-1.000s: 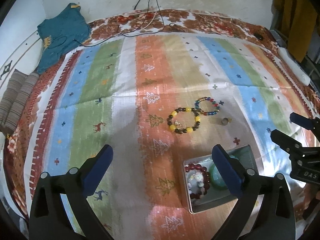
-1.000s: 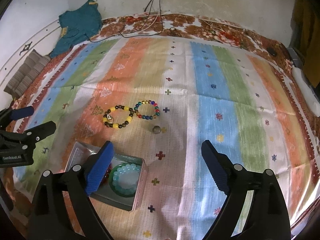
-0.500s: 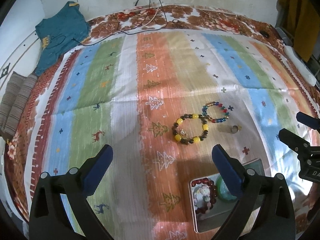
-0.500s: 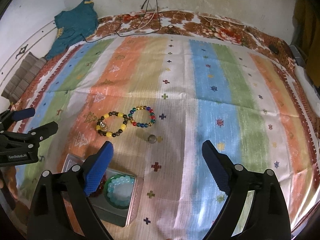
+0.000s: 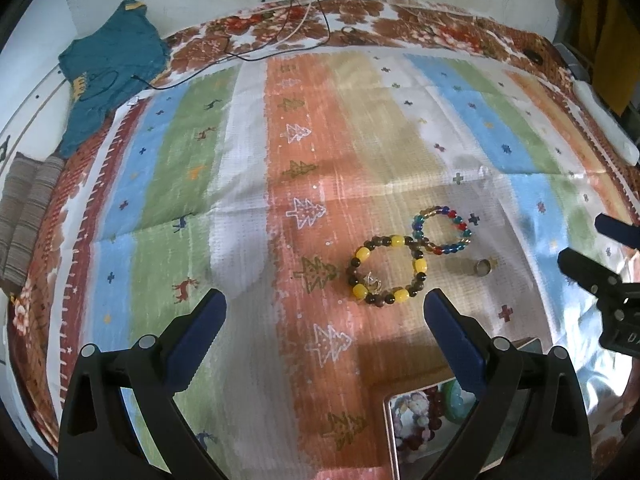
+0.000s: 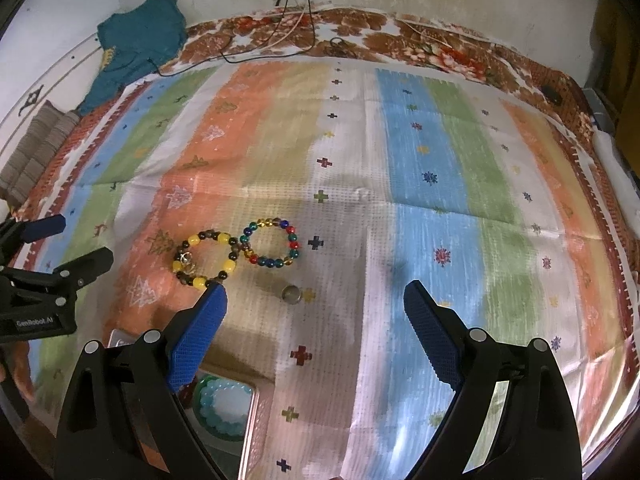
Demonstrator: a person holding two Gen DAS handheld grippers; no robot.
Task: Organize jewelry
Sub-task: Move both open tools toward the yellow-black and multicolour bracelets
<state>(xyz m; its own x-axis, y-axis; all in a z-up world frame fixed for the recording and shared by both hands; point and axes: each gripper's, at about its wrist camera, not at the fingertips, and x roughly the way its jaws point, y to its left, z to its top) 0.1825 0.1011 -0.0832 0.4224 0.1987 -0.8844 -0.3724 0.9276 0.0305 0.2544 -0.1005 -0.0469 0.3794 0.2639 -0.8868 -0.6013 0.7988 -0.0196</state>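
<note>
"GenRobot AI" on left gripper (image 6: pixel 60 248)

the right gripper's fingers (image 6: pixel 196 344) hide part of the metal tin (image 6: pixel 249 420); its contents are partly cut off.

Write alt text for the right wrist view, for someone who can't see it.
The open right tool hovers over a striped cloth, empty, its fingertips framing a small metal ring. Beyond lie a yellow-and-brown bead bracelet and a multicolored bead bracelet, apparently touching. Lower left, a metal tin holds a teal bracelet, and the left tool shows at the left edge.
</note>
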